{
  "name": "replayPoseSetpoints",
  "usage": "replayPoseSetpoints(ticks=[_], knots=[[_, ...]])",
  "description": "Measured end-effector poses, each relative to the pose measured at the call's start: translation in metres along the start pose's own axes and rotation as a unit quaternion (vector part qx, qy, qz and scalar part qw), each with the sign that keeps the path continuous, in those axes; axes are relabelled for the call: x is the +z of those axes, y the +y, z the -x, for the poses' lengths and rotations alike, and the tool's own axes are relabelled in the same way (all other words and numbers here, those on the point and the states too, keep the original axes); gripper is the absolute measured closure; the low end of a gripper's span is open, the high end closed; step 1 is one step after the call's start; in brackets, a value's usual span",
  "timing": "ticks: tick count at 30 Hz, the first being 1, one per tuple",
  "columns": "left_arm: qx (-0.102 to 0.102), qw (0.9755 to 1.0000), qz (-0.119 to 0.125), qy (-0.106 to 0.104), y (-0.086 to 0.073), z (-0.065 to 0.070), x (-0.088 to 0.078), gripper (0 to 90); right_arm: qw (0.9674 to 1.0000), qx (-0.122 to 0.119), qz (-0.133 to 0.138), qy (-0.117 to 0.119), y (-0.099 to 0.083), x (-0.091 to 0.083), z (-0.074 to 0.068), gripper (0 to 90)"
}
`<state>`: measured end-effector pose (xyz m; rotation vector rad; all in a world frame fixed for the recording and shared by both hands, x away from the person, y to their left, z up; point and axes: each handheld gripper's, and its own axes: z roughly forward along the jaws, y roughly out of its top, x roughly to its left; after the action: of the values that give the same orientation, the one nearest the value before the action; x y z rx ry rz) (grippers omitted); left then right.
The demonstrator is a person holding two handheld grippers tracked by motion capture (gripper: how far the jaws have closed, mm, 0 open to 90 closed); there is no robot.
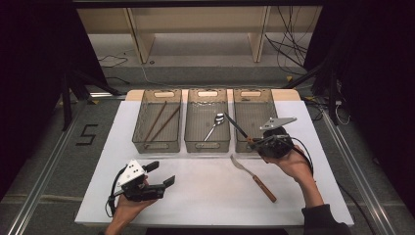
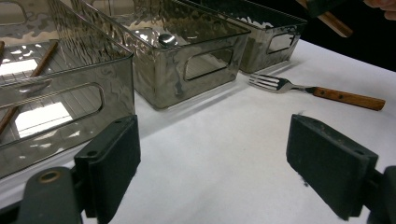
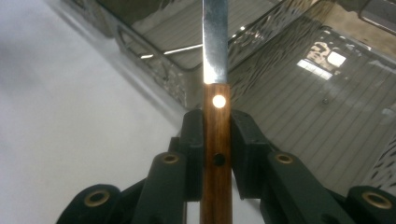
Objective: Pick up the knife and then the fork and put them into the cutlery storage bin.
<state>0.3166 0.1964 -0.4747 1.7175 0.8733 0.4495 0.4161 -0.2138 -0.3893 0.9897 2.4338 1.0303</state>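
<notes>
White tabletop (image 1: 205,196) carries three clear bins along its far edge: chopsticks (image 1: 161,121) left, spoon (image 1: 215,125) middle. Right gripper (image 1: 254,142) clamps a wooden-handled knife (image 3: 215,116) over the empty right bin (image 1: 252,105). Left gripper (image 1: 161,172) idles agape near the front-left corner; the fork (image 1: 252,177) remains unsorted.

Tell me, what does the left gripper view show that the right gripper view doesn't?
The left gripper view alone shows the left gripper with its jaws wide apart and nothing between them, a fork lying on the white table, brown sticks in the nearest bin, and a spoon in the middle bin.

The right gripper view alone shows the right gripper shut on the wooden handle of a knife, blade pointing away.

Both share the white table and clear ribbed bins.
</notes>
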Motion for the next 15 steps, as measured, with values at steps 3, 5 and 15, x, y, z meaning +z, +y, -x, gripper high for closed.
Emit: replayPoseSetpoints(ticks=[3, 5, 15], knots=[[0.000, 1.0000, 0.000, 0.000, 0.000, 0.000, 0.000, 17.2, 0.9998, 0.017, 0.005, -0.007, 0.006, 0.002, 0.006, 76.8], [0.001, 1.0000, 0.001, 0.001, 0.000, 0.000, 0.000, 17.2, 0.9997, 0.022, 0.007, -0.011, 0.009, 0.003, 0.009, 76.8], [-0.002, 1.0000, 0.003, 0.002, 0.000, 0.000, -0.001, 17.2, 0.9973, 0.064, 0.012, -0.033, 0.024, 0.012, 0.028, 76.8]])
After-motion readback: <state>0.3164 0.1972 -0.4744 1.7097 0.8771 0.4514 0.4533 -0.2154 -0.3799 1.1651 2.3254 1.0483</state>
